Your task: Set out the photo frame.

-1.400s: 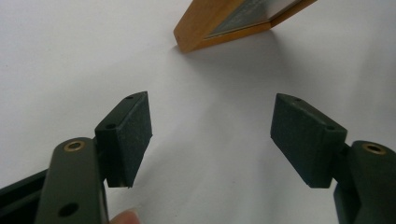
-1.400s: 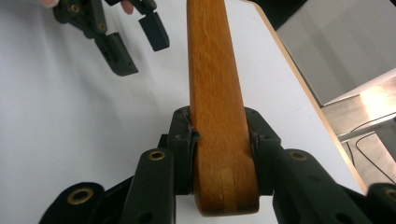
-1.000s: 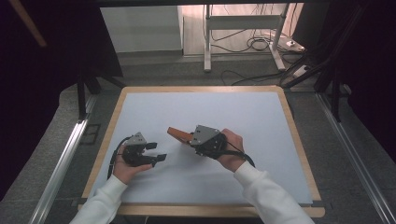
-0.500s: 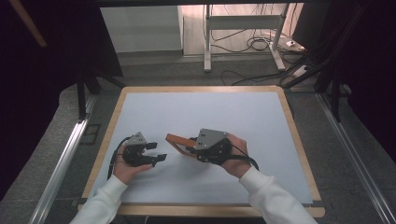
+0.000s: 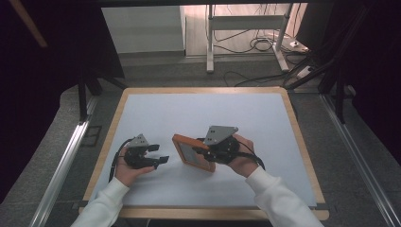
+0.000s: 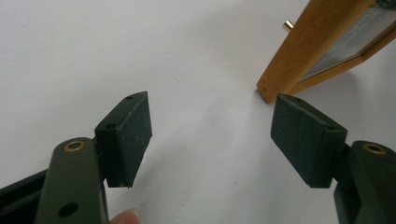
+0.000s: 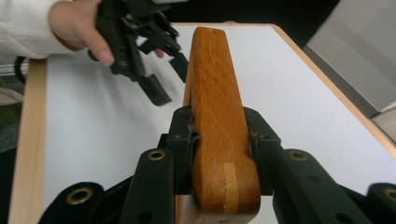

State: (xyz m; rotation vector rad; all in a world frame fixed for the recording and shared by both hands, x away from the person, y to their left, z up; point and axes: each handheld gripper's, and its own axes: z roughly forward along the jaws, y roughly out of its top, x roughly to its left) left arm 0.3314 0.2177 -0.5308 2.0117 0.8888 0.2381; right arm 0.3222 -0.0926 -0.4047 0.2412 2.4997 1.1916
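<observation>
Now stood more upright at table centre than a second ago, wooden frame (image 5: 193, 152) pinched by right gripper (image 5: 204, 149), left gripper (image 5: 160, 153) spread empty just beside, likely ready to take it.

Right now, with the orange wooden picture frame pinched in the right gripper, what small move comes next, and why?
Probably bring the open left gripper onto the orange wooden picture frame's near edge: the right gripper clamps one side alone, and one corner rests on the white table.
</observation>
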